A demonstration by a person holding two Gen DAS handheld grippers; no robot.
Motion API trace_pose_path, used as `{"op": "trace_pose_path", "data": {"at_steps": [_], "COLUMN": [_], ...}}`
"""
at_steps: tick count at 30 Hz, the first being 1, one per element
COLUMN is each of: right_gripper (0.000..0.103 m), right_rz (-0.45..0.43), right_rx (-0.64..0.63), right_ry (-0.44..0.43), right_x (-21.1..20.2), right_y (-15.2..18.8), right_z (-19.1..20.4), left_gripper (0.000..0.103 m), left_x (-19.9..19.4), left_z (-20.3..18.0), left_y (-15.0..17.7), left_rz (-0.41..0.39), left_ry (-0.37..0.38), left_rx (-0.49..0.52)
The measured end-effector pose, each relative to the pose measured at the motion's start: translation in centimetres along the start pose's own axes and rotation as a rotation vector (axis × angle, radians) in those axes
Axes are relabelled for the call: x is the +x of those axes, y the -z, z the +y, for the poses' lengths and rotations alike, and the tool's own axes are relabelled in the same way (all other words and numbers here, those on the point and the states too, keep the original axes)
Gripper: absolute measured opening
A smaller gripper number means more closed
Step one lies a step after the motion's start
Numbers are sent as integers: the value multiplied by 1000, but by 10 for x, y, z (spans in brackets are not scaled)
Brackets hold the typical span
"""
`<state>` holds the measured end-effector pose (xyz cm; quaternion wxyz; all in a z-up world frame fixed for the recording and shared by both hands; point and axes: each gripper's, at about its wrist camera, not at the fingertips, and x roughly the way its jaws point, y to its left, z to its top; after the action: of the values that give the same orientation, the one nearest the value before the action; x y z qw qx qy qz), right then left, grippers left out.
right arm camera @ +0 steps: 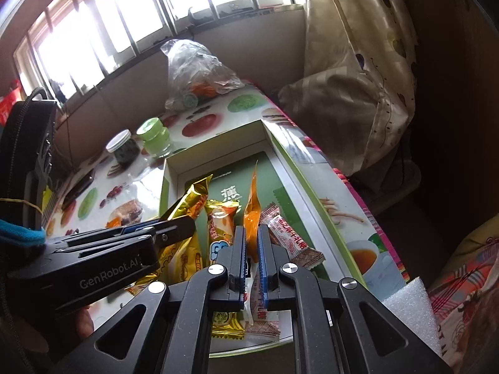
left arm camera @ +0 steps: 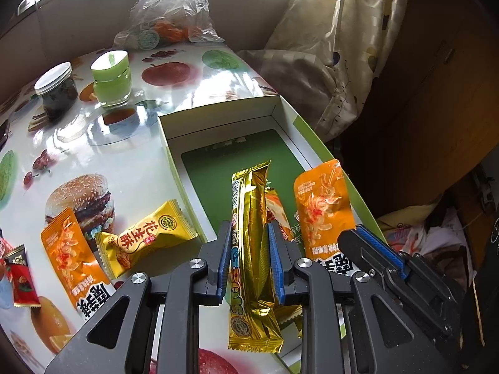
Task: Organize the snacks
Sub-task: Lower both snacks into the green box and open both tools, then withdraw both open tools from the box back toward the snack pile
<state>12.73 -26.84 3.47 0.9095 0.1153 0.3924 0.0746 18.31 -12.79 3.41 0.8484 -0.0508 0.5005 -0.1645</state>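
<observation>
The left tool (left arm camera: 249, 258) pinches a long gold snack bar (left arm camera: 251, 249) between its blue pads, the bar standing lengthwise over the near end of the open green-lined box (left arm camera: 218, 162) on the bench (left arm camera: 131, 155); the right tool (right arm camera: 252, 249) is pressed on an orange sachet (right arm camera: 252, 215) held edge-up above the box, the same sachet showing flat-faced at the right in the left wrist view, its lower end hidden behind the tool; inside the box lie a smaller orange-and-white packet (right arm camera: 221, 218) and white-and-red wrapped sweets (right arm camera: 290, 237) near the right wall; on the bench left of the box lie a yellow peanut-candy packet (left arm camera: 146, 233), a second orange sachet (left arm camera: 70, 249) and a red packet (left arm camera: 21, 275) at the left edge; farther off stand a green-lidded jar (left arm camera: 111, 78), a white-lidded jar (left arm camera: 57, 88) and a clear plastic bag (left arm camera: 168, 9).
</observation>
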Motion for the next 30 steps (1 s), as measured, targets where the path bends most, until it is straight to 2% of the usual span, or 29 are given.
{"op": "trace_pose_path", "data": {"at_steps": [2, 5, 17, 24, 30], "right_gripper": [11, 14, 30, 40, 43], "right_rz": [-1, -1, -9, -22, -30], "right_rx": [-3, -3, -29, -41, -36], "right_ry": [16, 23, 61, 88, 93], "right_x": [0, -1, -6, -12, -18], "right_y": [0, 0, 2, 4, 6], "right_z": [0, 0, 5, 8, 12], "left_gripper": [31, 34, 38, 40, 41], "left_x": [-1, -3, -18, -36, -53], "left_z": [0, 1, 1, 3, 10], "left_y": [0, 0, 5, 11, 19], "left_rz": [-4, -7, -33, -70, -102], "left_ry": [4, 1, -7, -42, -74], "left_rx": [1, 1, 7, 23, 18]}}
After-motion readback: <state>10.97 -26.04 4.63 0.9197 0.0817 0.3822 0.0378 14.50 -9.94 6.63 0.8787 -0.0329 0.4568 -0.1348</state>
